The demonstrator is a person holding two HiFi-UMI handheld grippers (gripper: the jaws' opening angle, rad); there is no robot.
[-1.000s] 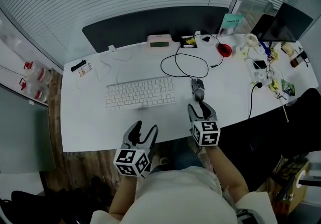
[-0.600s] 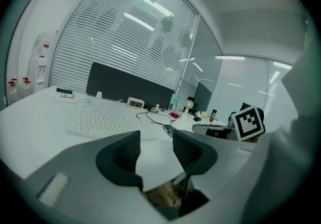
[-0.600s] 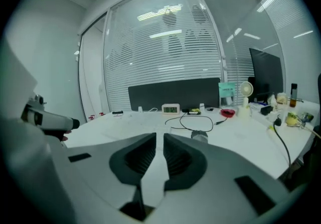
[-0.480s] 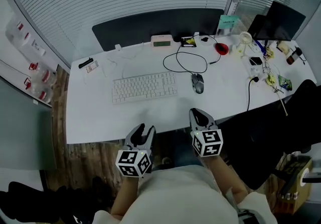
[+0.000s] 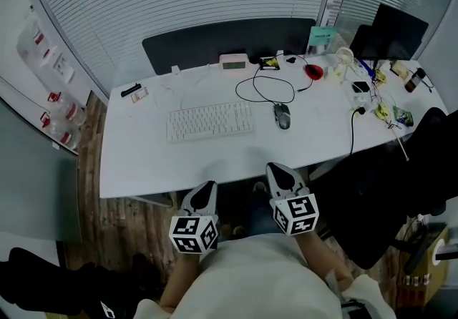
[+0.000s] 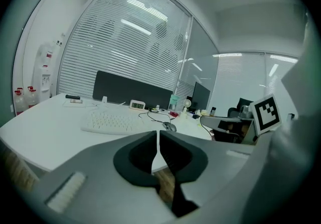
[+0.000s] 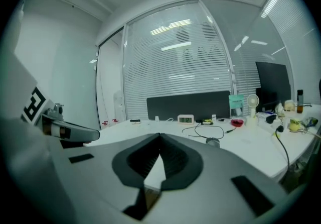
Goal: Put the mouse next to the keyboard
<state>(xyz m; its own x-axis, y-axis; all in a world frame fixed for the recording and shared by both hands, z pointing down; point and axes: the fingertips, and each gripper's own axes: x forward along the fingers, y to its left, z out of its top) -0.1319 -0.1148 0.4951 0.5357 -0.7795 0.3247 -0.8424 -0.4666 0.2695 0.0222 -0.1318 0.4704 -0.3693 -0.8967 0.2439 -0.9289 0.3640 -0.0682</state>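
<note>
mouse lies just right of the keyboard, long axis pointing away from the person; right gripper, shut and empty, is nearer; left gripper is closing on nothing

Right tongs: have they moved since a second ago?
Yes. The right tongs have pulled back from the mouse toward the person, now at the desk's near edge, shut and empty.

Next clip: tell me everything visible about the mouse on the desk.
The mouse is small and dark grey to black, with a lighter sheen along its top, and looks like plastic. It lies flat on the white desk, its long axis pointing away from the person. It sits just right of the white keyboard, with a narrow strip of bare desk between them. A black cable looping behind it seems to run to its far end. Nothing else touches it.
</note>
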